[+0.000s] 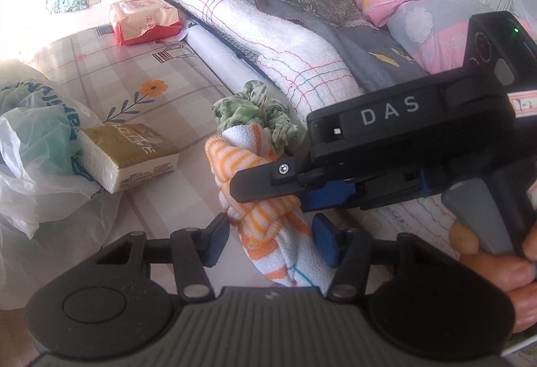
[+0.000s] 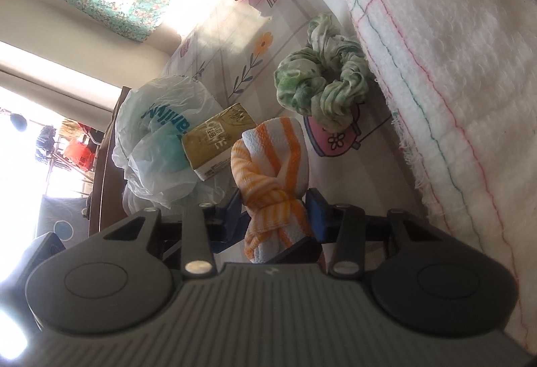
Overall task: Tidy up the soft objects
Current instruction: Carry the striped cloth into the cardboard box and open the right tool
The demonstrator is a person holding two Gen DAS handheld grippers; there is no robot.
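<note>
**Both grippers on the knotted striped cloth**

Knotted orange-and-white striped cloth [image 1: 255, 165] lying on the flowered plastic sheet [image 1: 134, 81], the landmark for everything here. Left gripper [image 1: 270, 241] straddling its near end, one blue pad on each side. Far-side pad against the fabric, near-side pad right at its edge; pressing or not, cannot tell. Right gripper [image 2: 275, 211] coming in across the knot, pads set against both flanks of the cloth and pinching it. Seen from the left wrist as a black finger laid over the stripes, with the person's hand [image 1: 503, 266] on its handle.

Just beyond the cloth, touching its far tip: a green scrunchie [image 1: 255, 108]. Along one side of the cloth, close in, the fringed edge of a white quilt [image 1: 268, 41] with coloured stitching, a soft wall that leaves little slack there. On the other side, near but apart, a beige tissue pack [image 1: 134, 155], and past that a crumpled plastic bag [image 1: 33, 148]. Bare sheet between cloth and tissue pack, widening further on toward a red-and-white wipes pack [image 1: 144, 17], well apart from the cloth.
</note>
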